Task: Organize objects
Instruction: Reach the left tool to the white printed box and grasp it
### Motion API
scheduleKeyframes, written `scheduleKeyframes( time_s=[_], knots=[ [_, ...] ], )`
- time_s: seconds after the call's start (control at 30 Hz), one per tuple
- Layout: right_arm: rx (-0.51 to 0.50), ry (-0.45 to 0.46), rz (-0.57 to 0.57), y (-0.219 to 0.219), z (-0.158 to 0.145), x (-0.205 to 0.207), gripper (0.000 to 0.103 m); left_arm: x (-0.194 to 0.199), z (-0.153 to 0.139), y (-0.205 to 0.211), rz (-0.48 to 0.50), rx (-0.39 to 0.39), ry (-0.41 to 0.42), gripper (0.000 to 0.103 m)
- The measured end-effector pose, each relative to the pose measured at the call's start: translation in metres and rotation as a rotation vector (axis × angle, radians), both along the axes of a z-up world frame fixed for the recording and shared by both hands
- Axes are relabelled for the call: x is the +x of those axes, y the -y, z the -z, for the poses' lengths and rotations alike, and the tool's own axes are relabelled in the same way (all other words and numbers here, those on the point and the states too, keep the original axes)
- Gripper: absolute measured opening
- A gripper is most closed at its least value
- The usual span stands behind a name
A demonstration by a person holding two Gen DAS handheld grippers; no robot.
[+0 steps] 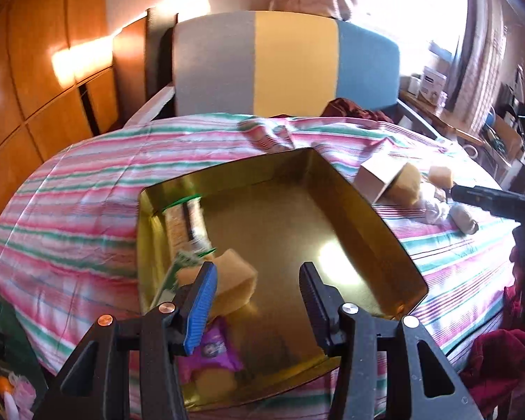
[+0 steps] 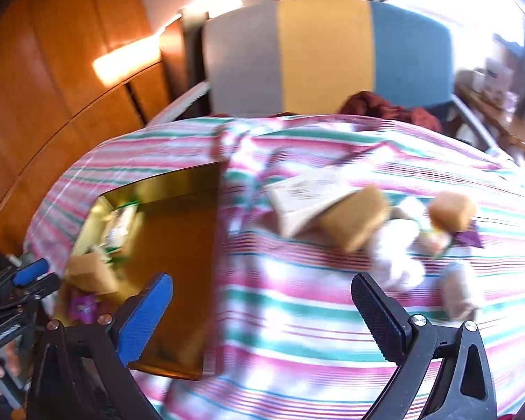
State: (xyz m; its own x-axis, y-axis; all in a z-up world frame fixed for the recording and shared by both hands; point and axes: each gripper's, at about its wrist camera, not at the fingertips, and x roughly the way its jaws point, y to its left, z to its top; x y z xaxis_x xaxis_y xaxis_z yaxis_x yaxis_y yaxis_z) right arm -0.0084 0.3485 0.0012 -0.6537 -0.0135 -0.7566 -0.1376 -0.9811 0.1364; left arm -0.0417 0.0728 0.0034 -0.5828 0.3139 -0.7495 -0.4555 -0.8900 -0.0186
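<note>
With the tray (image 2: 178, 231) at frame left already holding a sponge (image 2: 91, 274), the right claw (image 2: 262, 311), spread wide and empty, should centre over the loose sponge (image 2: 451, 210) at upper right on the bed (image 2: 297, 332) before clenching, while the left claw (image 1: 259, 297) hangs part-open, empty.

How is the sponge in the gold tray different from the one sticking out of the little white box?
The sponge in the gold tray lies loose in the gold tray, near its corner. The sponge in the white box lies on the striped sheet, partly tucked in the white box. Both are tan foam blocks.

Gold tray (image 1: 385, 231), pink-green striped sheet (image 1: 87, 182)
</note>
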Motion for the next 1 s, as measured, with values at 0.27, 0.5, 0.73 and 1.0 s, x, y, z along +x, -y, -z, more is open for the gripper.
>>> scheduleKeyframes(
  time_s=[0.27, 0.5, 0.73, 1.0],
  knots=[
    [0.015, -0.016, 0.280, -0.126, 0.020, 0.024, 0.103, -0.008, -0.004, -0.084, 0.168, -0.053, -0.015, 0.062],
    [-0.193, -0.029, 0.454, -0.190, 0.040, 0.046, 0.103, -0.029, 0.005, -0.175, 0.382, -0.179, -0.043, 0.075],
    [-0.243, -0.042, 0.416, -0.185, 0.036, 0.047, 0.103, -0.065, 0.021, -0.241, 0.535, -0.305, -0.046, 0.081],
    [-0.286, -0.043, 0.412, -0.188, 0.037, 0.049, 0.103, -0.098, 0.059, -0.277, 0.620, -0.413, 0.006, 0.081]
  ],
)
